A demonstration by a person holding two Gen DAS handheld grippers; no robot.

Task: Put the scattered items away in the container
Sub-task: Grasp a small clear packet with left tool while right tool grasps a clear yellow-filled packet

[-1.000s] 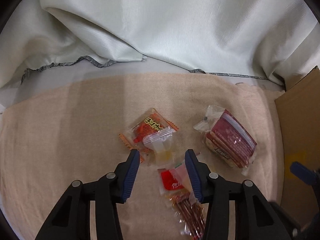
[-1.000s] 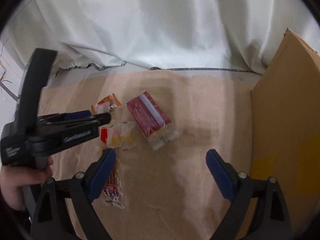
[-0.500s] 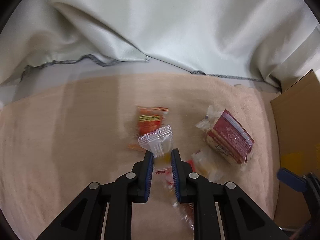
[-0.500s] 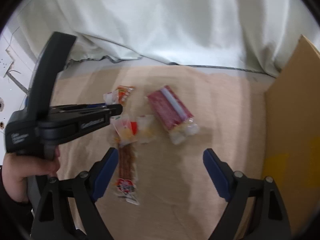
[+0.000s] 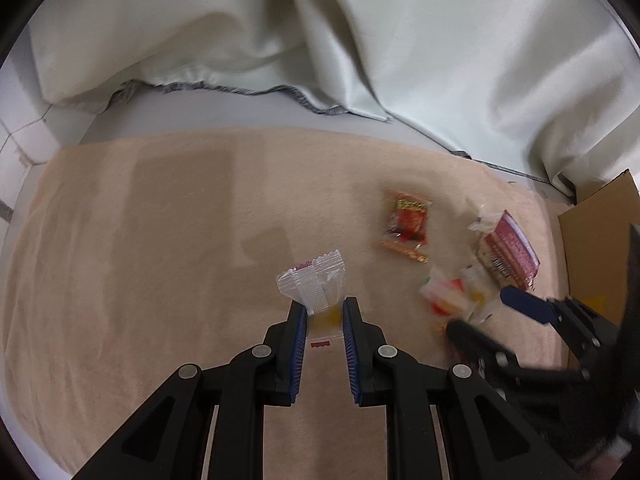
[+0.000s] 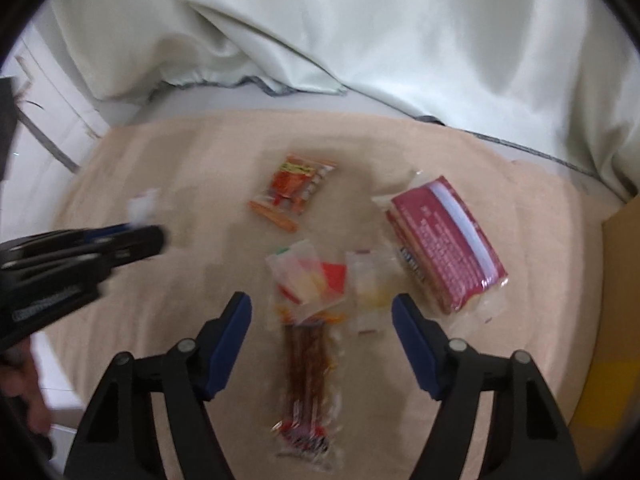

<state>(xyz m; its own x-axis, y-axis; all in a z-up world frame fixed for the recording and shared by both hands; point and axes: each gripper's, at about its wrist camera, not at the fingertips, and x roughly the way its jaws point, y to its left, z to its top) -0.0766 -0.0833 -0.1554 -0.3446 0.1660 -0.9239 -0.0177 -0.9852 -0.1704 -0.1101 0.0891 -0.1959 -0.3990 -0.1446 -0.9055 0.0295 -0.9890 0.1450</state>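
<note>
My left gripper (image 5: 324, 312) is shut on a small clear packet with a yellow sweet (image 5: 316, 288) and holds it above the beige cloth. In the right wrist view the left gripper (image 6: 156, 236) sits at the left edge. My right gripper (image 6: 320, 306) hangs over a pile and its jaws are closing. A red-and-white packet (image 6: 308, 280), a clear yellow packet (image 6: 370, 288) and a long packet of brown sticks (image 6: 308, 360) lie between its pads, which touch none of them. An orange-red snack packet (image 6: 296, 184) and a maroon packet (image 6: 444, 240) lie farther back.
A cardboard box (image 6: 616, 320) stands at the right edge of the beige cloth (image 6: 160, 300). A white curtain (image 6: 360, 32) drapes down along the far side. A hand (image 6: 24, 392) shows at the lower left.
The left gripper shut on the clear yellow packet and carried it away to the left. The right gripper came down over the pile, and its jaws narrowed.
</note>
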